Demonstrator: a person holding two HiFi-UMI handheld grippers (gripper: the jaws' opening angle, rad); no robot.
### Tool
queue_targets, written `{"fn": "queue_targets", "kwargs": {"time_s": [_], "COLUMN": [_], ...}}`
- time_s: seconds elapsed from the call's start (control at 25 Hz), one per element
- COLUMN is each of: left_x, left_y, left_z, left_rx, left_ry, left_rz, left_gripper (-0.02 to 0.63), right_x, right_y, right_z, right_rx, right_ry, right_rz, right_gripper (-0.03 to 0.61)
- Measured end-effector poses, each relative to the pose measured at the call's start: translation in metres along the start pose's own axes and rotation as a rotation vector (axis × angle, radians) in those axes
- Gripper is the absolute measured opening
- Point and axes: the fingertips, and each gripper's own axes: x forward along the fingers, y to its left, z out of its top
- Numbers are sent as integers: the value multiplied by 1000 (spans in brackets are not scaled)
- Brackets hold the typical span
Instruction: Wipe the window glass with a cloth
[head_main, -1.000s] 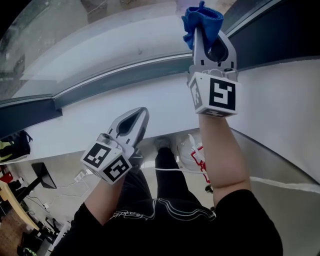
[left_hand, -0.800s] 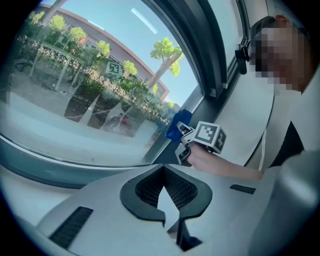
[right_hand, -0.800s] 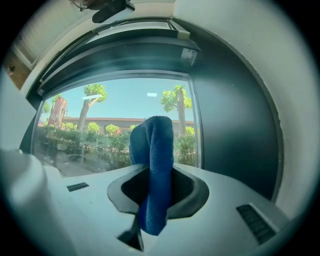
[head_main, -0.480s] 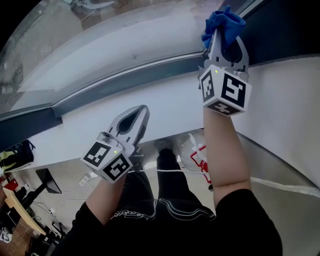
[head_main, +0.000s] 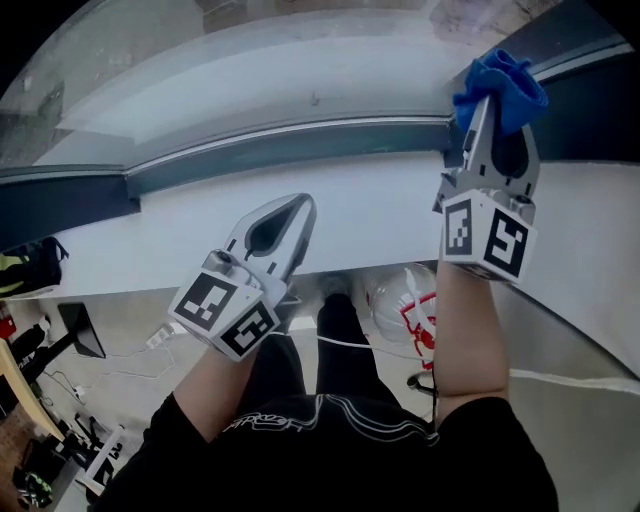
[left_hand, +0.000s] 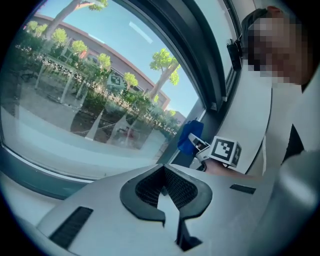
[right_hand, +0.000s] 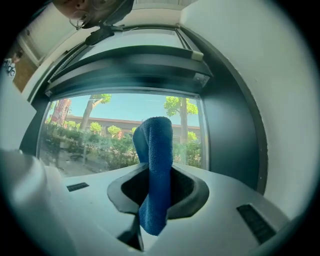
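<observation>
Left tongs (head_main: 300, 204): closed tip to tip, with nothing between them. They are held low over the white sill (head_main: 380, 205), tips pointing toward the window and clear of it. The left forearm comes up from the bottom of the head view.

Window glass (head_main: 250, 60): runs across the top of the head view, with a dark frame (head_main: 300, 150) along its lower edge. Both gripper views show trees and a long building outside.

Right tongs (head_main: 484, 100): held higher than the left, at the right end of the pane, clamped on the blue cloth (head_main: 505, 82). The cloth is pinched partway along. A bunched end stands out past the tips and the other end hangs down through the opening behind them. The bunched end sits at the lower right corner of the window, over the dark frame. Cannot tell whether it touches the glass
</observation>
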Motion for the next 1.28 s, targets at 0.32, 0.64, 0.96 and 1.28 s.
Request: {"fn": "queue_targets", "kwargs": {"time_s": [0.32, 0.64, 0.96, 1.28], "left_x": [-97, -227, -339, -417], "left_y": [70, 169, 246, 305], "left_z": [9, 22, 27, 29], "left_rx": [-27, -66, -83, -119], "left_ry": [-47, -116, -151, -177], "left_rz": [88, 213, 301, 365], "left_gripper": [6, 6, 6, 6], "right_x": [-29, -48, -80, -87], "right_y": [151, 359, 538, 650], "right_z": [11, 10, 12, -1], "right_rx": [44, 93, 117, 100], "right_ry": [1, 32, 55, 98], "right_rz": [185, 422, 611, 704], "right_gripper": [67, 67, 67, 67]}}
